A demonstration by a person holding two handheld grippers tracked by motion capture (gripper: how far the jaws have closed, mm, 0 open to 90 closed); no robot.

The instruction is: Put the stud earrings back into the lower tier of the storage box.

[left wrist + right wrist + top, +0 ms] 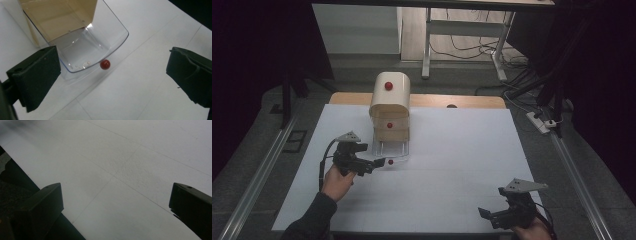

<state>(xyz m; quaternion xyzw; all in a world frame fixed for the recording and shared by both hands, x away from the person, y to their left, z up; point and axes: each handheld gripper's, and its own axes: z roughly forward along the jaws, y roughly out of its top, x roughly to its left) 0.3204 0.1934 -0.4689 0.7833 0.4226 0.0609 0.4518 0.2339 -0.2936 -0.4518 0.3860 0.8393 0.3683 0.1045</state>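
Your left hand-held gripper (379,163) sits on the white desk (462,150) with its jaws spread apart, holding nothing, pointed at the small red round knob (105,64) on the rim of the clear curved plastic lid (100,47). That lid lies folded down flat on the desk in front of the cream rounded-top box (390,102), which carries two more red knobs. The knob lies between your jaws but touches neither. Your right hand-held gripper (484,214) rests near the desk's front right edge, jaws also wide apart and empty, well away from the box.
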